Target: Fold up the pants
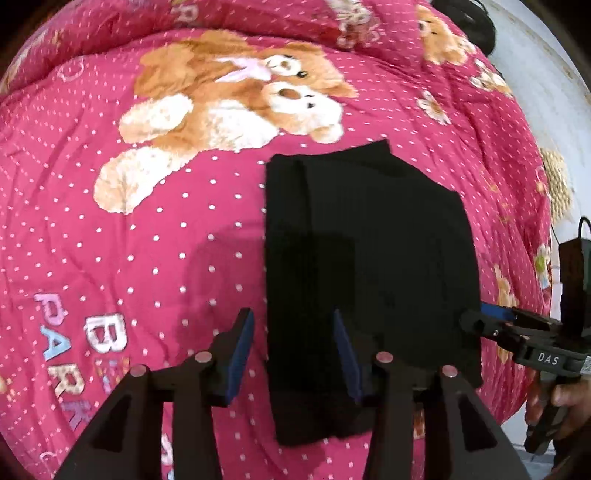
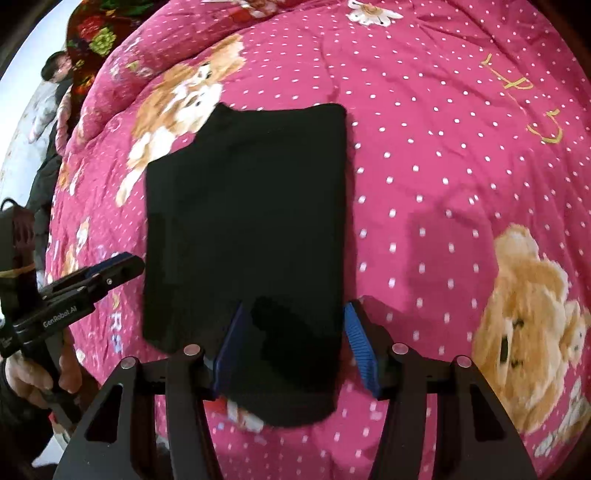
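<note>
The black pants [image 1: 365,266] lie folded into a flat rectangle on the pink bedspread; they also show in the right wrist view [image 2: 247,229]. My left gripper [image 1: 293,325] is open and empty, its jaws straddling the near left edge of the pants. My right gripper [image 2: 293,317] is open and empty, its jaws straddling the near right edge. Each gripper shows in the other's view: the right gripper [image 1: 480,319] at the pants' right edge, the left gripper [image 2: 125,264] at their left edge.
The pink dotted bedspread [image 1: 147,240] with teddy-bear prints covers the bed and also shows in the right wrist view [image 2: 443,166]. A flowered pillow [image 2: 99,33] and a person [image 2: 55,70] are at the far left. A white wall [image 1: 539,55] is at the far right.
</note>
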Tool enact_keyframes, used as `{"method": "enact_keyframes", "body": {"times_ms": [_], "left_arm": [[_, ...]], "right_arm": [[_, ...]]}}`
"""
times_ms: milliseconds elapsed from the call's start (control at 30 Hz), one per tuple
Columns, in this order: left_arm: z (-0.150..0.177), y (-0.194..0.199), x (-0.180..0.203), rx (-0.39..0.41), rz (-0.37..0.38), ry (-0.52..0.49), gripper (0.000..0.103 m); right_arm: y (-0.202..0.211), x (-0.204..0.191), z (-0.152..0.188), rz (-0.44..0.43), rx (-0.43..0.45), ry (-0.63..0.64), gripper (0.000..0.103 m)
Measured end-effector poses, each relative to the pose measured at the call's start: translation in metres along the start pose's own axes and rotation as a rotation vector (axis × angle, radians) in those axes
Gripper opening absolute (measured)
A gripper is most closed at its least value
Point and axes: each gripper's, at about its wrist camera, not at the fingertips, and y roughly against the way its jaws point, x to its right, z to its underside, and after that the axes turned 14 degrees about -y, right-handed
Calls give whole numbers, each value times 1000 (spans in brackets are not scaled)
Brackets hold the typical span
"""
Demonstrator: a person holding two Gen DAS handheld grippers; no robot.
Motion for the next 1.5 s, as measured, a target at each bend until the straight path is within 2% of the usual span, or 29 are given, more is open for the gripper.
{"method": "enact_keyframes", "body": {"times_ms": [100, 200, 367, 433, 533, 600, 633, 667, 767, 967, 1200, 1367, 1433, 1500], "left_arm": [[-6, -11, -9, -3, 31, 22, 53], [-13, -17, -14, 8, 72, 33, 54], [-20, -25, -15, 22, 131, 40, 56], [-22, -27, -13, 20, 136, 31, 55], [-24, -28, -12, 18, 145, 27, 45], [-26, -25, -9, 13, 142, 31, 33], [-27, -23, -8, 12, 128, 29, 21], [-28, -19, -8, 11, 114, 30, 17], [-26, -6, -13, 24, 133, 48, 12], [-22, 28, 0, 90, 163, 5, 11], [-7, 71, -14, 135, 125, 26, 11], [9, 80, -44, 96, 62, 65, 12], [15, 72, -53, 69, 28, 80, 12], [23, 63, -63, 34, -33, 94, 12]], "right_arm": [[-9, 3, -11, -11, -9, -12, 56], [-15, 3, -19, -32, -19, -9, 59], [-23, -1, -29, -41, -48, -18, 59], [-23, -2, -31, -51, -53, -23, 50], [-22, -8, -31, -43, -59, -17, 36], [-20, -11, -31, -40, -60, -12, 27], [-19, -13, -31, -39, -60, -9, 24], [-16, -16, -31, -34, -56, -3, 21], [-7, -21, -29, -30, -45, 8, 19], [19, -38, -19, -71, -8, 37, 18], [38, -64, -5, -145, 5, 29, 18], [18, -82, 6, -201, -73, 17, 19], [4, -89, 9, -183, -104, 39, 20], [-8, -96, 11, -80, -104, 77, 29]]}}
